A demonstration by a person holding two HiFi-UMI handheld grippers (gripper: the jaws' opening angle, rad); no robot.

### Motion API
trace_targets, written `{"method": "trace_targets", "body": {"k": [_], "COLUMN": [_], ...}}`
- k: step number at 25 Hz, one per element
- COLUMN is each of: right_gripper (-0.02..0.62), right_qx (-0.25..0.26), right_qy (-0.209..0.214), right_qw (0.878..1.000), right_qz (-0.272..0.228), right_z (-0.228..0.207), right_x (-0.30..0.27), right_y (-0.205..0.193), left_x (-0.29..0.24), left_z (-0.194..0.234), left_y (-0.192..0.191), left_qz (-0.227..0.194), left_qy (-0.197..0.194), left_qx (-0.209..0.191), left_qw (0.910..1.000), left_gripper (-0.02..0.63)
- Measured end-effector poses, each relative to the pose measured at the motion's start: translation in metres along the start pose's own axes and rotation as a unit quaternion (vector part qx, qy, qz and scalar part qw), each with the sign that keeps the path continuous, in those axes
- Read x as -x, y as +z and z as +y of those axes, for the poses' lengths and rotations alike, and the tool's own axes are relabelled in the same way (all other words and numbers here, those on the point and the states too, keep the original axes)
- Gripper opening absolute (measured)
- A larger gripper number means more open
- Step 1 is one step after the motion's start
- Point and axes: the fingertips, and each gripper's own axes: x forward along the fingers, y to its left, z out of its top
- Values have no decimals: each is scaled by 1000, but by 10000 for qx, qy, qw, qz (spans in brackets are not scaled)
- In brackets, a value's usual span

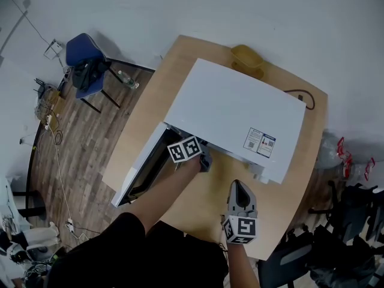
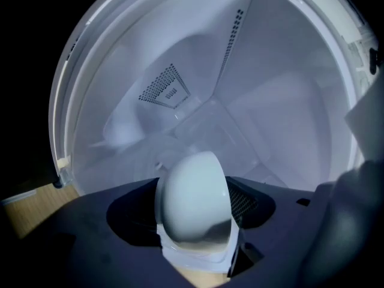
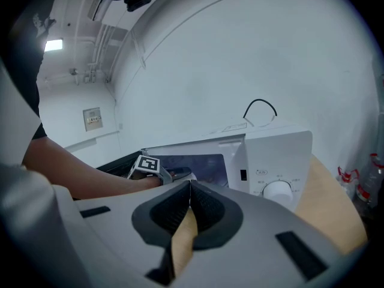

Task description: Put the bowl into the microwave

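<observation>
The door [image 1: 141, 173] is standing open at the left, letting the left tool [image 1: 204, 159] reach into the microwave [image 1: 234, 116]. Its jaws are spreading wide around the bowl [image 2: 192, 200] inside the cavity, and the gap beside one pad suggests a loose hold for setting down. The right tool [image 1: 241, 186], pinched together and empty, is idling over the worktop [image 1: 150, 119]. I am counting one bowl, one microwave and two tools.

Even bright room light, dim bluish microwave cavity [image 2: 288, 101], strong fisheye bending, dark vignetted corners.

A yellow tub [image 1: 246, 57] sits on the wooden table [image 1: 135, 131], a blue chair [image 1: 81, 48] nearby.
</observation>
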Motion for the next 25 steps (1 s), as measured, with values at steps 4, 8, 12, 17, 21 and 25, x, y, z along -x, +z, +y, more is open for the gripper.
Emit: {"method": "trace_targets", "body": {"k": [4,8,12,17,21,25], "right_gripper": [61,61,61,61,61,61], "right_qx": [-5,-86,-72,-69,0,-32], "right_qy": [68,339,464,471,491,498], "right_qw": [10000,9992,9985,9983,9982,9982], "right_qz": [-2,167,279,329,331,333], "right_z": [3,12,18,20,23,23], "right_x": [-2,-7,-9,-11,-12,-13], "right_y": [1,-4,-10,-10,-8,-8], "left_x": [-1,0,1,3,5,7], "left_z": [4,8,17,17,20,23], "left_y": [6,10,17,22,19,14], "left_qz": [-86,-34,-178,-224,-181,-68], "left_qy": [15,308,580,603,670,657], "left_qx": [215,-346,-670,-776,-944,-1149], "left_qw": [9997,9989,9959,9949,9931,9912], "left_gripper": [298,327,328,330,330,330]}}
